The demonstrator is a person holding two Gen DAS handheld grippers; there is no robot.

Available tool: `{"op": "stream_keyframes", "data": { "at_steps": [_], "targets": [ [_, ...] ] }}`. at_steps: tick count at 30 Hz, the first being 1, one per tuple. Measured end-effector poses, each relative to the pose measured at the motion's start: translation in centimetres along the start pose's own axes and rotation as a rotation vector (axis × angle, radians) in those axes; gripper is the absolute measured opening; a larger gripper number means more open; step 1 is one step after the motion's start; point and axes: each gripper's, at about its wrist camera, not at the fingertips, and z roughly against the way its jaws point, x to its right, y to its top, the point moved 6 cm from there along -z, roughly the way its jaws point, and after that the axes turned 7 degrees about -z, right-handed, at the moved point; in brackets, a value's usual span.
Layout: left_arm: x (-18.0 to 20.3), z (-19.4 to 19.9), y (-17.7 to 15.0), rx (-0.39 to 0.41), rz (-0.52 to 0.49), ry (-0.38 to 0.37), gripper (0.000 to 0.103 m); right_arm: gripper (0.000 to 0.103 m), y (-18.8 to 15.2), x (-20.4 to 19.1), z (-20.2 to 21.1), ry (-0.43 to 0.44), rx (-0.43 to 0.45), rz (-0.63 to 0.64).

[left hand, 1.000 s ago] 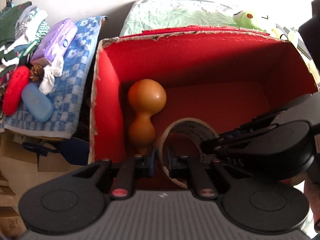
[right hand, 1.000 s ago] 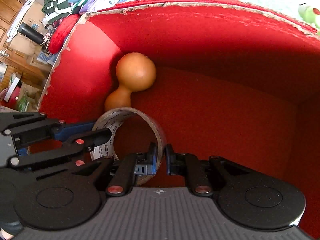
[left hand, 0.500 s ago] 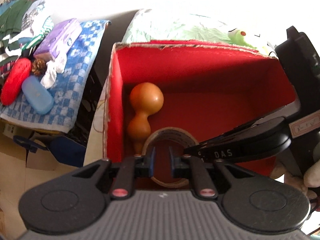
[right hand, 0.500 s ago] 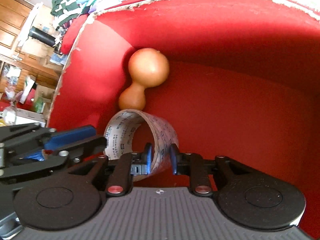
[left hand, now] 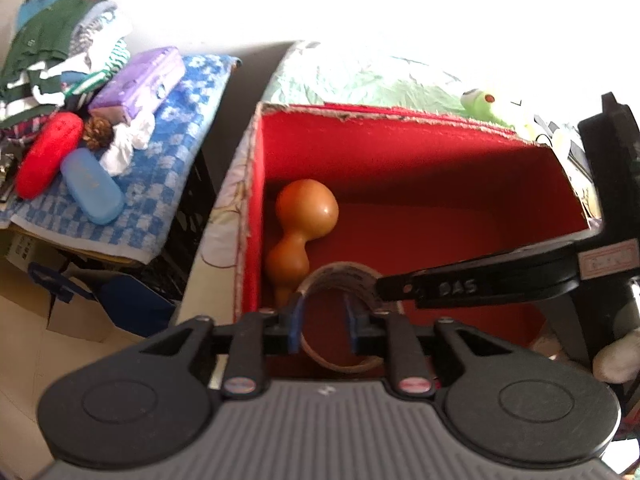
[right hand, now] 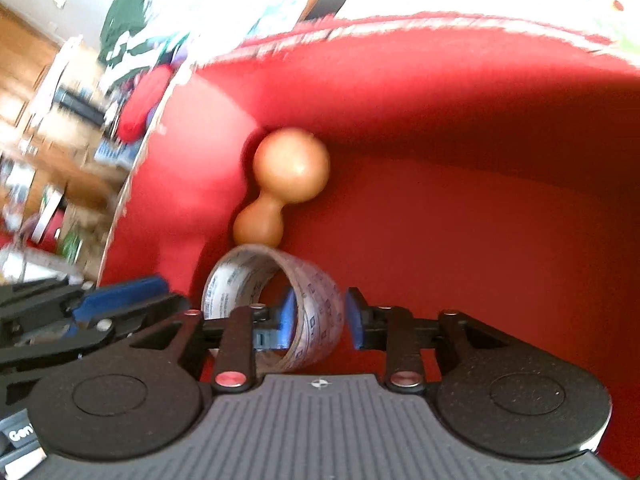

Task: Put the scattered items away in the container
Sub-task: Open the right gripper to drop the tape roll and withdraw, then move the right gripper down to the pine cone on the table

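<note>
Spreading apart at this moment, both claws are letting go of the tape roll low inside the red box. In the right wrist view the right claw straddles the roll's wall, one blue pad inside the ring and one outside; the outer pad already stands clear of it, and I cannot tell whether the inner one has parted. The left claw has its blue pads spread to either side of the ring's opening, seen from its own camera, with nothing pinched between them.

The roll stands on edge near the box's left wall, touching or nearly touching the small end of the brown gourd that lies against that wall. The rest of the box floor is bare.

From here the risk is mostly in the withdrawal. A pad inside the ring could catch the rim as the hand lifts and drag the roll up or tip it out. Left on its edge, the roll may also roll across the floor or fall flat, which matters little inside the box.

Beyond the box, on a blue checked towel, wait a red case, a blue case, a pine cone, a purple pouch and crumpled white tissue, so the tidying looks far from finished.
</note>
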Motion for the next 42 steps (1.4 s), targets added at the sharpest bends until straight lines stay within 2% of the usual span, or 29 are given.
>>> {"op": "stream_keyframes", "data": {
  "at_steps": [2,4,10,13,15,17,20,27,32,37,42],
  "targets": [
    [-0.1,0.8,0.0,0.038,0.0,0.022,0.044,0.034,-0.1,-0.2,1.0,-0.01,0.063,0.003],
    [-0.2,1.5,0.0,0.065,-0.002,0.045,0.05,0.035,-0.3,-0.1,2.5,-0.032,0.136,0.01],
    [-0.2,2.8,-0.4,0.095,-0.004,0.06,0.05,0.044,-1.3,0.3,6.1,-0.089,0.296,-0.02],
    [-0.1,3.4,-0.7,0.105,-0.008,0.072,0.05,0.046,-1.9,0.0,7.3,-0.157,0.363,-0.012],
    [-0.1,3.8,-1.0,0.112,-0.009,0.085,0.052,0.059,-2.3,-0.6,7.9,-0.203,0.4,-0.006],
    [-0.3,4.2,-1.3,0.122,-0.006,0.1,0.058,0.065,-2.6,-1.0,8.7,-0.237,0.447,-0.006],
    [-0.5,5.0,-1.7,0.138,-0.005,0.122,0.064,0.07,-3.4,-1.7,9.6,-0.262,0.507,-0.017],
    [-1.1,5.6,-3.6,0.136,-0.021,0.139,0.07,0.071,-6.1,-2.4,11.2,-0.244,0.582,-0.078],
    [-0.6,5.9,-4.8,0.121,-0.055,0.137,0.074,0.071,-8.3,-2.5,11.6,-0.19,0.585,-0.125],
    [0.0,6.1,-5.8,0.123,-0.072,0.138,0.083,0.071,-9.8,-3.0,12.1,-0.221,0.615,-0.123],
    [0.1,5.9,-6.6,0.104,-0.064,0.141,0.085,0.071,-10.7,-2.5,12.3,-0.219,0.616,-0.164]
  ]
}}
